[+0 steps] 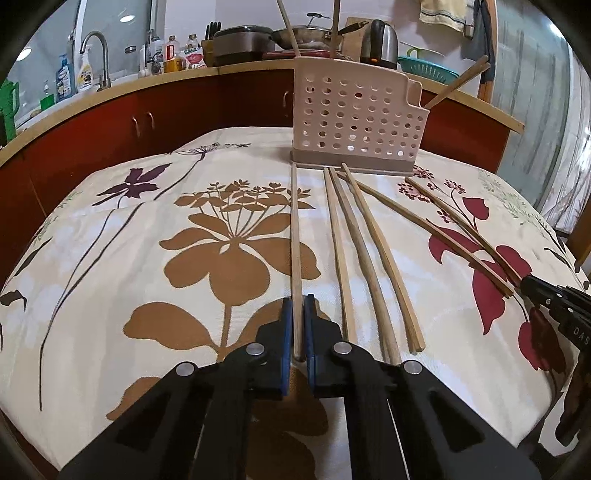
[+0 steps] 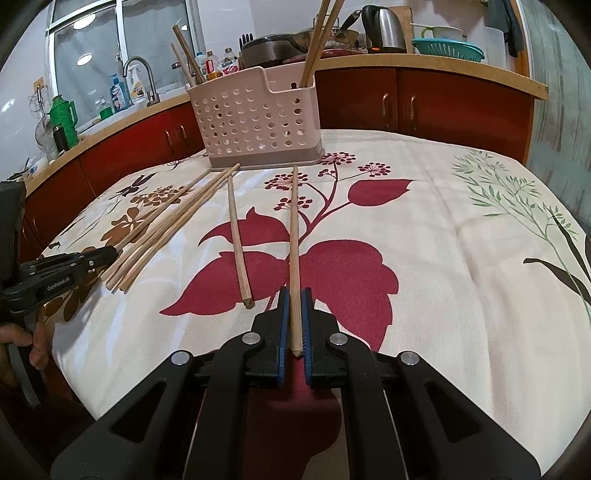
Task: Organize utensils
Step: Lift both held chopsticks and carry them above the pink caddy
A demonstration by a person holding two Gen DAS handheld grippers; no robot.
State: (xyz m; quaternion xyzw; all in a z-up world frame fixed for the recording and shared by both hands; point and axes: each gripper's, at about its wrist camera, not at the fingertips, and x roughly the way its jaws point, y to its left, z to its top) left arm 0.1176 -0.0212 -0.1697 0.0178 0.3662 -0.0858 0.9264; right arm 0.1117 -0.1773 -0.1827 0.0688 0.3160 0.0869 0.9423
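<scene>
My left gripper (image 1: 298, 325) is clamped on the near end of one wooden chopstick (image 1: 294, 236), which lies flat on the tablecloth and runs straight away from me toward the perforated utensil holder (image 1: 354, 122). My right gripper (image 2: 292, 319) is likewise closed tight on the near end of another chopstick (image 2: 294, 236), this one also lying along the cloth and pointing at the holder's base.

Just right of the left-hand chopstick, three loose chopsticks (image 1: 356, 251) lie roughly side by side, their far tips close to the holder. Beside the stick in my right gripper lies a single loose chopstick (image 2: 236, 236), near but not touching it.

The holder stands upright at the far side of the table, on a darker tray base. Several chopsticks already stand in it: a pair leaning out of its right compartment (image 2: 317, 40) and a few more at its left end (image 2: 186, 55).

Everything rests on a floral tablecloth (image 2: 461, 258) with brown and red flowers. Behind the table a red-fronted kitchen counter (image 2: 443, 99) carries a kettle (image 2: 384, 27), a teal colander (image 2: 448, 50), pans and bottles, with a tap (image 1: 96, 55) at the left.
</scene>
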